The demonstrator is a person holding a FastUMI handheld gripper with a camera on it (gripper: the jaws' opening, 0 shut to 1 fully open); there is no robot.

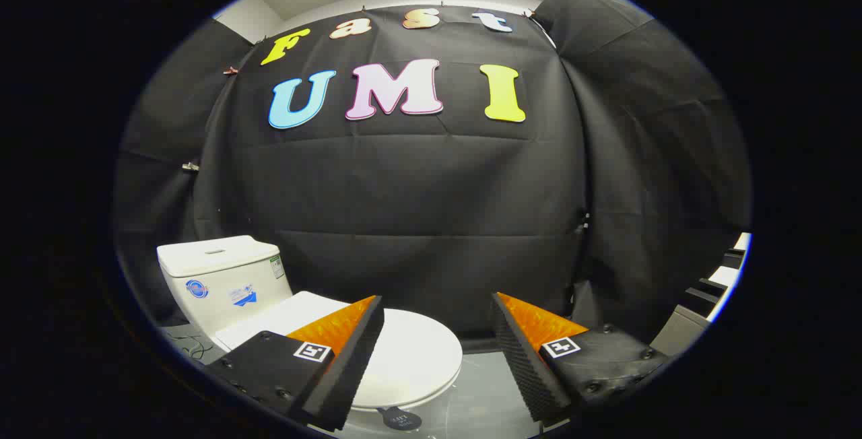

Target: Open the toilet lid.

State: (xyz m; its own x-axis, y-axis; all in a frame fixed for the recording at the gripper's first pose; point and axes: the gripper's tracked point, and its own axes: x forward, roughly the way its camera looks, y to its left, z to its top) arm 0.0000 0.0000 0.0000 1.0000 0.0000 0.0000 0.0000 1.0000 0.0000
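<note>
A white toilet stands ahead and to the left of my fingers. Its lid lies flat, shut over the seat, its front rim curving between and just beyond my fingertips. The white tank rises behind it at the left. My gripper is open, with a wide gap and nothing between the fingers. The left finger overlaps the lid's left part; the right finger is off to the right of the bowl, over the floor.
Black cloth walls close the booth behind the toilet and to the right. Pale floor shows beside the bowl. A small dark tag lies below the lid's front edge. Dark stepped shapes sit at the far right.
</note>
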